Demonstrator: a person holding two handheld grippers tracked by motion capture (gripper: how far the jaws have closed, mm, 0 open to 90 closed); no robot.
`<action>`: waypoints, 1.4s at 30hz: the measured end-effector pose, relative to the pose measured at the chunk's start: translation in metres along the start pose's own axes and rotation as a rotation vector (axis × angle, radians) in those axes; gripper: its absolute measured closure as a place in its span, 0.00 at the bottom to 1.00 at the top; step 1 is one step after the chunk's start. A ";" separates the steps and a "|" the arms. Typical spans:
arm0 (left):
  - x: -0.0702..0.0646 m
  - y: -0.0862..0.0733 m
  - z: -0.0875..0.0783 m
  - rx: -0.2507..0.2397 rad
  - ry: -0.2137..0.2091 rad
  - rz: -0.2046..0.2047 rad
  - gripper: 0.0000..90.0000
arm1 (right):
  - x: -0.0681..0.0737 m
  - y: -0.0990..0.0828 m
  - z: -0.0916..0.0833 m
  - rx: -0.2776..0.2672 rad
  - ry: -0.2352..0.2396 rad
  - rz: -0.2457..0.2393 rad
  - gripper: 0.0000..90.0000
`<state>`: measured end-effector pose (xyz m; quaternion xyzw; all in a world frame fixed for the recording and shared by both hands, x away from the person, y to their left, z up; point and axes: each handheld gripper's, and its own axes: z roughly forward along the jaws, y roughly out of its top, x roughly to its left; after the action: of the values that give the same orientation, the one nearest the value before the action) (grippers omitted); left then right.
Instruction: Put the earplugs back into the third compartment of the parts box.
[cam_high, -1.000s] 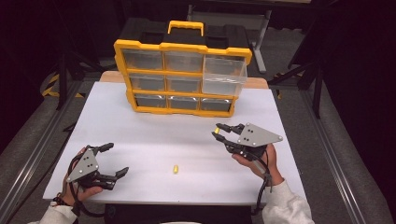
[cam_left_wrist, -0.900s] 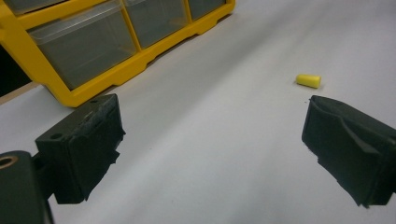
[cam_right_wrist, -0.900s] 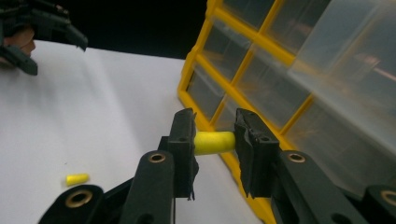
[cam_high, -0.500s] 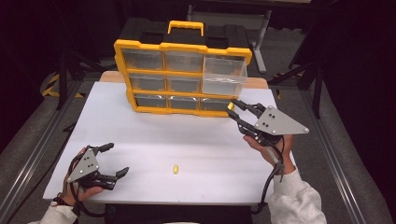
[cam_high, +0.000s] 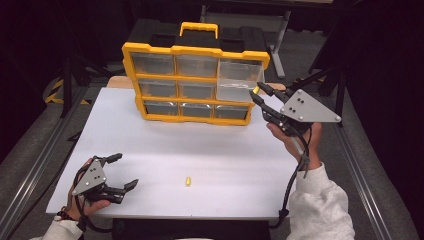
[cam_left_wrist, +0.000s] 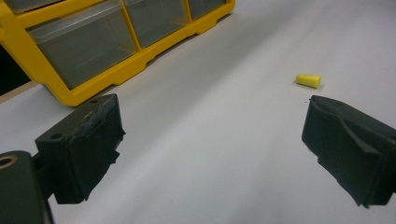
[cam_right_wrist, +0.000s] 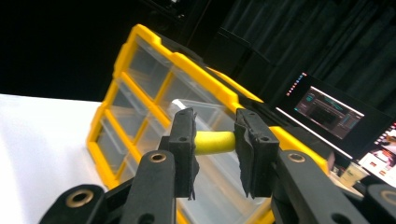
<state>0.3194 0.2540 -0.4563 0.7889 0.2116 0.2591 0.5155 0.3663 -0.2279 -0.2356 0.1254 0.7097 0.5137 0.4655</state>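
- Compared with one second ago, we see that the right hand-held gripper has travelled from above the middle of the white surface up to the yellow plastic organiser box with clear drawers.
- It now hangs just at the front corner of the pulled-out clear drawer at the upper right of the box.
- In the right gripper view, the right hand-held gripper is closed narrow on a small yellow foam earplug, which lies crosswise between its two pads.
- We judge that the earplug is about to be dropped into this open drawer; the release is not yet done.
- The left hand-held gripper has not moved in this second. It rests low at the near left of the surface, with its jaws spread wide and holding nothing.
- A second yellow foam earplug lies alone on the surface near the front edge, well apart from the box. Probably it is the next one to collect.
- We find no brand or label on the box.
- In the right gripper view a lit computer screen stands behind, but its writing is too small to read.
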 end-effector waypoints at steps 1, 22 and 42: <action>0.000 0.000 0.000 0.001 -0.001 -0.001 0.07 | -0.003 0.001 0.002 0.001 -0.001 0.008 0.77; 0.000 -0.001 0.001 0.006 -0.006 0.001 0.07 | -0.036 -0.004 0.058 0.099 -0.060 0.119 0.76; 0.000 0.000 0.000 -0.001 -0.006 0.000 0.08 | -0.043 -0.015 0.069 0.142 -0.078 0.164 0.72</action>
<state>0.3195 0.2546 -0.4565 0.7893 0.2097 0.2570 0.5167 0.4483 -0.2202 -0.2280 0.2355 0.7130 0.4934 0.4390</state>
